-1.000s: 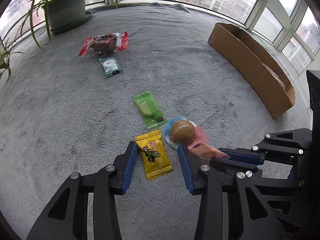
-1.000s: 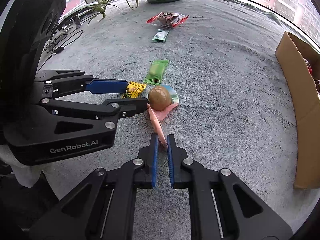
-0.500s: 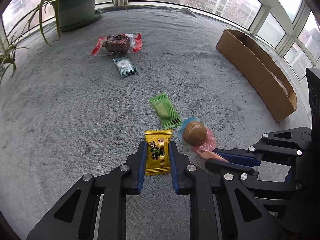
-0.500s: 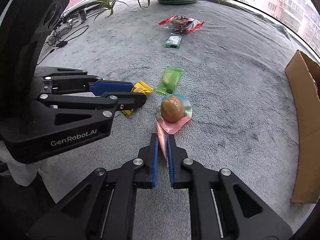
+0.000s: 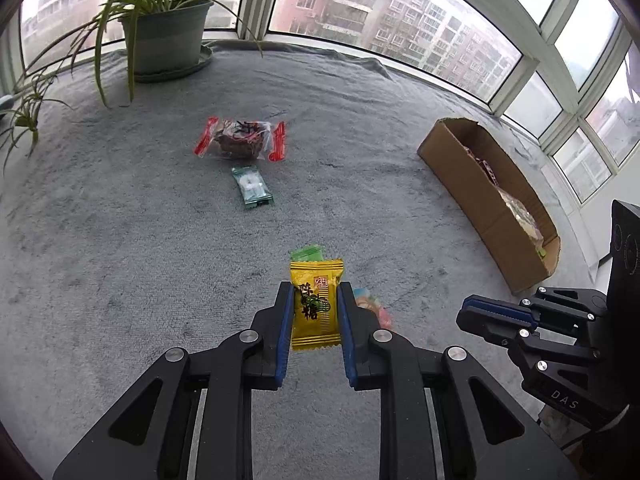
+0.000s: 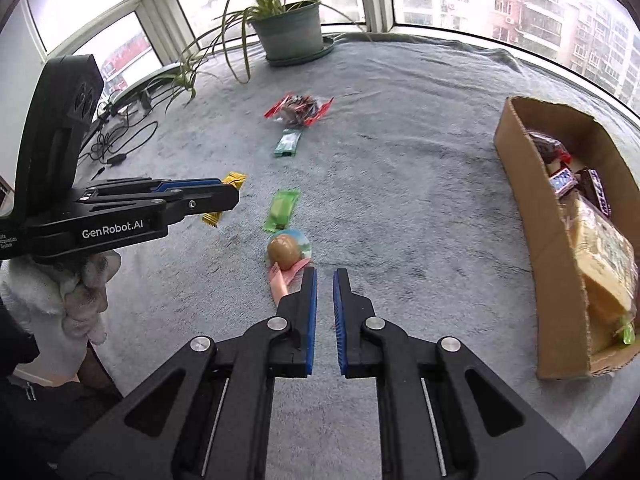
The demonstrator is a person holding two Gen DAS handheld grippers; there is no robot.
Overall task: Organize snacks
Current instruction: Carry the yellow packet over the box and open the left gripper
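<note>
My left gripper (image 5: 313, 300) is shut on a yellow candy packet (image 5: 315, 304) and holds it above the grey carpet; the packet also shows in the right wrist view (image 6: 224, 198). My right gripper (image 6: 325, 280) is slightly open and empty, just right of a pink-wrapped egg snack (image 6: 286, 254) lying on the carpet. A green packet (image 6: 282, 209) lies beyond the egg snack. A red-ended packet (image 5: 240, 140) and a small teal packet (image 5: 253, 187) lie farther off. A cardboard box (image 6: 524, 184) with snacks inside stands at the right.
A potted plant (image 5: 166, 36) stands at the far left by the windows. Cables (image 6: 120, 148) lie at the carpet's left edge. The box also shows in the left wrist view (image 5: 472, 196). My gloved hand (image 6: 68, 292) holds the left gripper.
My left gripper closed on the yellow packet and lifted it off the carpet. My right gripper let go of the pink egg snack wrapper, opened slightly and rose to its right.
</note>
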